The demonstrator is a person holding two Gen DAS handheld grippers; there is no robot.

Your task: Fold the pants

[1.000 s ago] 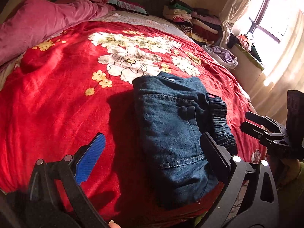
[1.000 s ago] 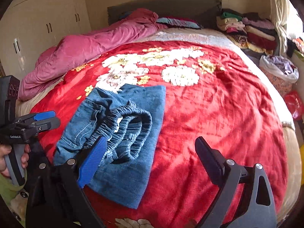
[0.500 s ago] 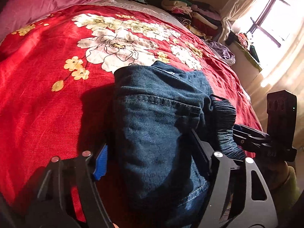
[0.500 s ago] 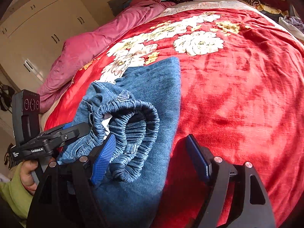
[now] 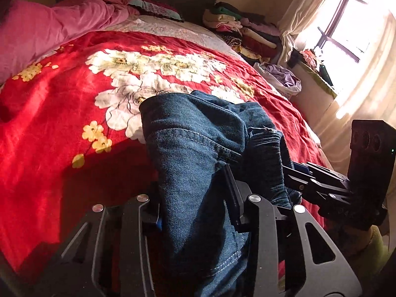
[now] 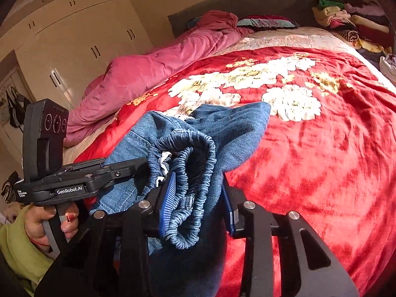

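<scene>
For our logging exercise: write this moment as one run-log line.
left gripper: closing on folded jeans | right gripper: closing on elastic waistband | jeans on red floral blanket

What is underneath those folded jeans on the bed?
The jeans lie on a red flowered blanket, which shows all around them. The left gripper and right gripper have just closed on the near end. What lies directly beneath the denim is covered.
</scene>
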